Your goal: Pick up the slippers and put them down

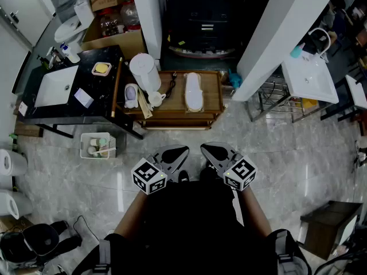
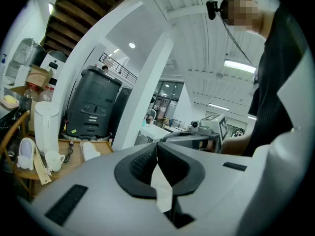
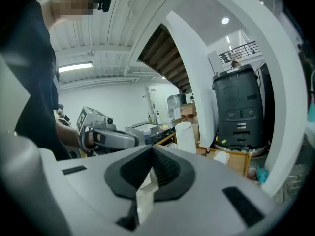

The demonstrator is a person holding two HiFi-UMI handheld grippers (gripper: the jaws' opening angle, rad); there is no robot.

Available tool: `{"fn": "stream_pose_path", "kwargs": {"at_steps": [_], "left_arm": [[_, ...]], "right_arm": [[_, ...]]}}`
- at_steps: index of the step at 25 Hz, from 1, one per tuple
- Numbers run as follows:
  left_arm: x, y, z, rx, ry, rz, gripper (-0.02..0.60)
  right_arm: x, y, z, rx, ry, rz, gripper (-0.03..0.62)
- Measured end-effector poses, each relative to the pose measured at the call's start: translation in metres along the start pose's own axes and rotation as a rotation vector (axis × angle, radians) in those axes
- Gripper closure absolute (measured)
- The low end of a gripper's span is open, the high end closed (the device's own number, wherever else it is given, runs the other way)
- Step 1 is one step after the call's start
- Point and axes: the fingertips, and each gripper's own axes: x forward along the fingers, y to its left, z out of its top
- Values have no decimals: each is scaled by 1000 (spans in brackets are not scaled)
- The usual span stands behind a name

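Observation:
A white slipper point(image 1: 193, 90) lies lengthwise on the low wooden table point(image 1: 213, 99); it also shows in the left gripper view point(image 2: 89, 150) and, small, in the right gripper view point(image 3: 221, 157). A second pale slipper-like thing point(image 1: 131, 94) stands at the table's left end point(image 2: 25, 153). Both grippers hover over the floor in front of the table, well short of it. My left gripper point(image 1: 175, 153) point(image 2: 157, 149) is shut with nothing between its pads. My right gripper point(image 1: 213, 152) point(image 3: 150, 151) is shut and empty too, close beside the left one.
A tall white jug point(image 1: 143, 70) and a cup point(image 1: 155, 99) share the table. A black counter with a sink point(image 1: 51, 87) stands left, a white basket point(image 1: 96, 145) on the floor. A white pillar point(image 1: 275, 33), a white washbasin point(image 1: 309, 76) and a dark box point(image 1: 330, 222) are right.

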Motion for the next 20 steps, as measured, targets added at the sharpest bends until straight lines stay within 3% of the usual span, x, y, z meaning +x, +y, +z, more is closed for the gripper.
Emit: {"fn": "stream_pose_path", "kwargs": {"at_steps": [11, 20], "left_arm": [[-12, 7, 0, -4, -5, 1, 569], [-18, 12, -1, -20, -8, -1, 569]], "right_arm": [[14, 12, 3, 22, 13, 29, 586], [18, 11, 4, 8, 20, 3, 586]]}}
